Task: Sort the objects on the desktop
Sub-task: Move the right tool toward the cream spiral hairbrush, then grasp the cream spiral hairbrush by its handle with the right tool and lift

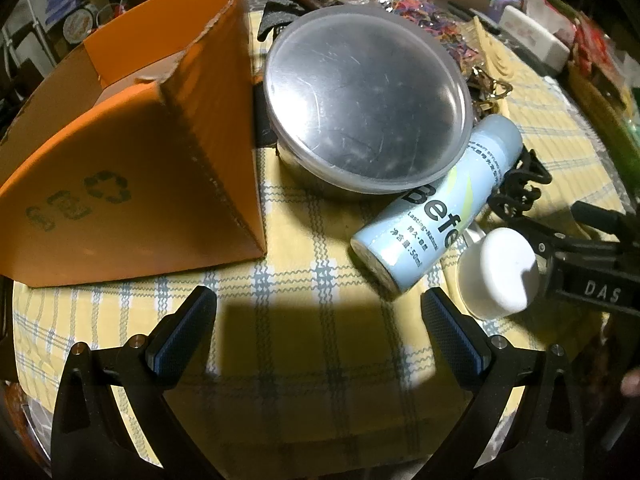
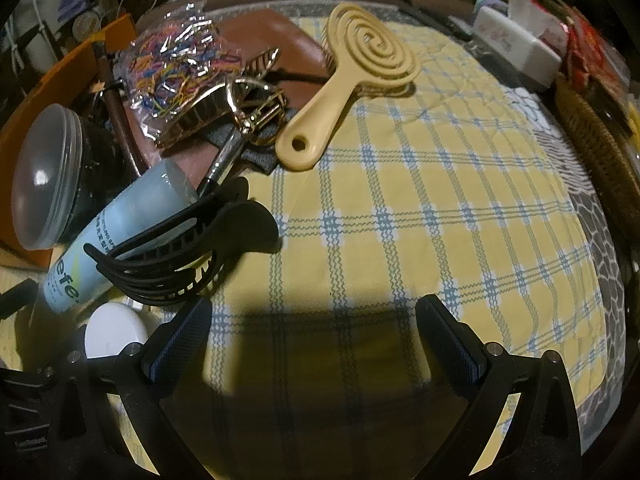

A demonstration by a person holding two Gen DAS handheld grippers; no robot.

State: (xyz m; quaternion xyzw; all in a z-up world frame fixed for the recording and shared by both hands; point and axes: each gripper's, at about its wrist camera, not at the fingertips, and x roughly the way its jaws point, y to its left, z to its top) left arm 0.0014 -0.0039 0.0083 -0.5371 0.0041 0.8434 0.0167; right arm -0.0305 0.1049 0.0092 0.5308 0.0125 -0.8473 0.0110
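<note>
bare cloth (image 2: 400, 200) between wide right gripper (image 2: 314, 332) and brush (image 2: 352, 80).

My right gripper (image 2: 314, 334) stands wide over bare checked cloth (image 2: 420, 208); black hair claw (image 2: 188, 252) at ten o'clock, yellow brush (image 2: 356, 80) at twelve.

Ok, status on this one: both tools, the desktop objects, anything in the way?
Left tool open, empty. Right tool open, empty. Blue bottle, black hair claw, yellow brush unsorted beside orange box. Nothing blocking.

My left hand-held gripper (image 1: 318, 316) and right hand-held gripper (image 2: 314, 326) both tilt steeply down, jaws spread wide, nothing between them.
</note>
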